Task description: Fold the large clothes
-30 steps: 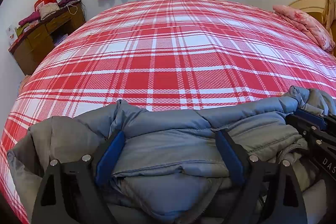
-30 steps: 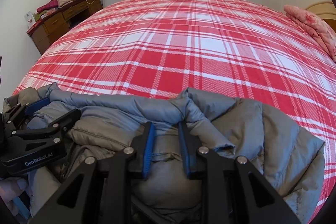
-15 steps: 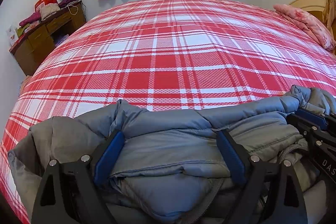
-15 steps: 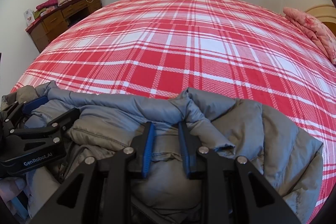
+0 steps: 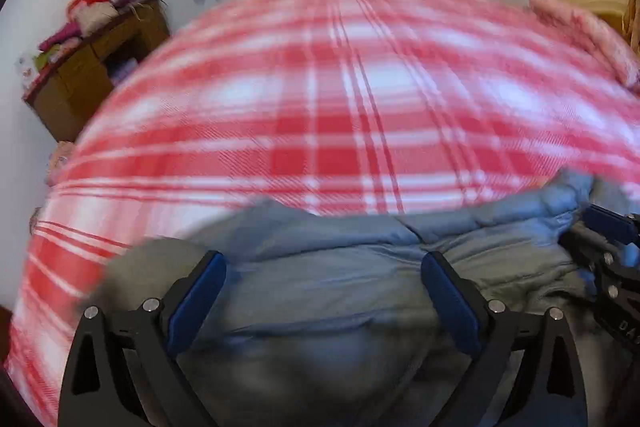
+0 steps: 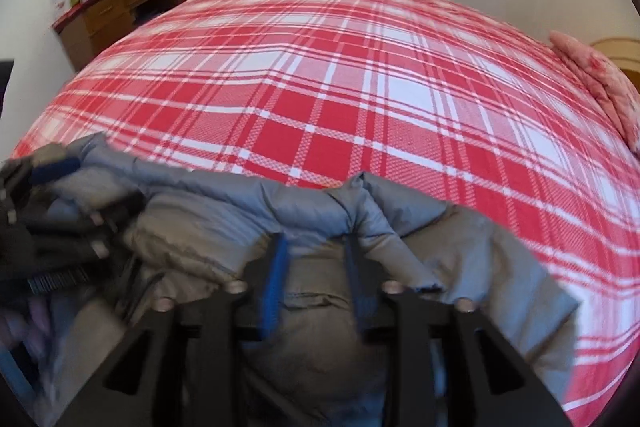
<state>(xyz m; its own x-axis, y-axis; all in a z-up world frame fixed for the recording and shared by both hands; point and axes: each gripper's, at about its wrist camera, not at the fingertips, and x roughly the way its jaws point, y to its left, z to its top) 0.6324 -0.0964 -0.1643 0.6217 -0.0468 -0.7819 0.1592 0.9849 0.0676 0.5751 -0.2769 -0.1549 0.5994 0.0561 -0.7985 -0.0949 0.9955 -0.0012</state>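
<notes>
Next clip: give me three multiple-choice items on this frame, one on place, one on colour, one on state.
1. Where does the grey puffer jacket lie?
A. near edge of the bed
B. on the wooden desk
C. against the pink pillow

2. The bedspread's plaid is:
A. blue and yellow
B. red and white
C. green and black

3. The jacket is:
A. spread flat
B. hung up
C. bunched in thick folds

Answers: 1 A, it lies just ahead of both tongs; 2 B, red and white checks cover the bed; 3 C, layers pile up between the right tongs.
</notes>
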